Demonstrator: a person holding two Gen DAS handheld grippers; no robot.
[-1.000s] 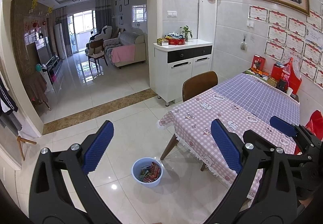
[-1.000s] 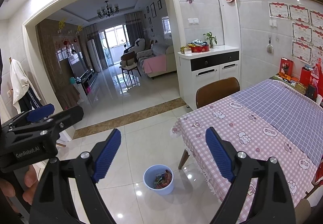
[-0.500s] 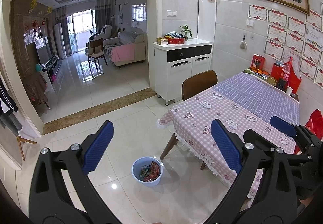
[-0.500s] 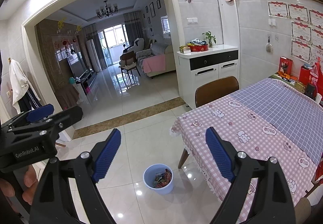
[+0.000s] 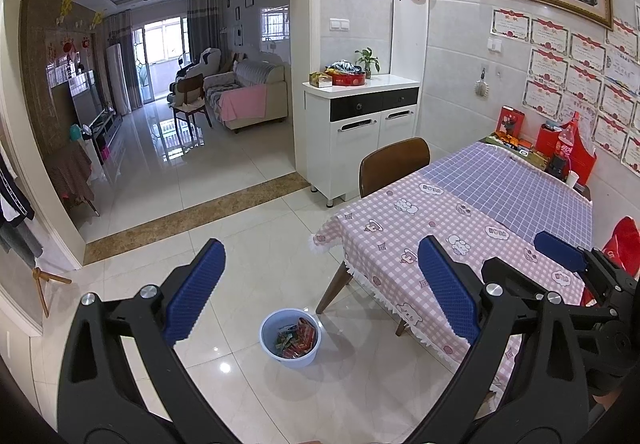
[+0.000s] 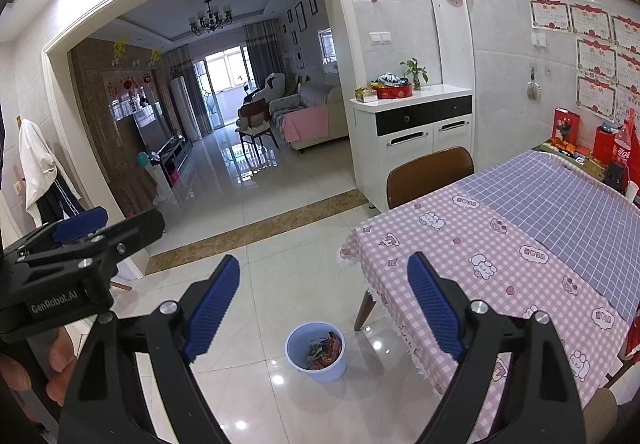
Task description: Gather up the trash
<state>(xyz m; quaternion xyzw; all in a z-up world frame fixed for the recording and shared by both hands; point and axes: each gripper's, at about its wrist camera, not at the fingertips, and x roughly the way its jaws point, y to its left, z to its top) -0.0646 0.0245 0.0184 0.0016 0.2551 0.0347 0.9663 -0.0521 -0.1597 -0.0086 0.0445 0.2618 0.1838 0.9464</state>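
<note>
While nothing has shifted over the last second, your left gripper [image 5: 320,296] and right gripper [image 6: 324,308] hang wide open and empty above the blue bin [image 5: 290,338] already holding wrappers [image 5: 294,340], so collecting looks done.

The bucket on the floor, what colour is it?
Light blue bucket, clearest in the left wrist view.

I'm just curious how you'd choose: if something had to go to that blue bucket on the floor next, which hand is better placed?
Hardly any difference. Both the left gripper and right gripper are open, empty and aimed at the blue bucket. I'd lean left, since the table crowds the right side.
</note>
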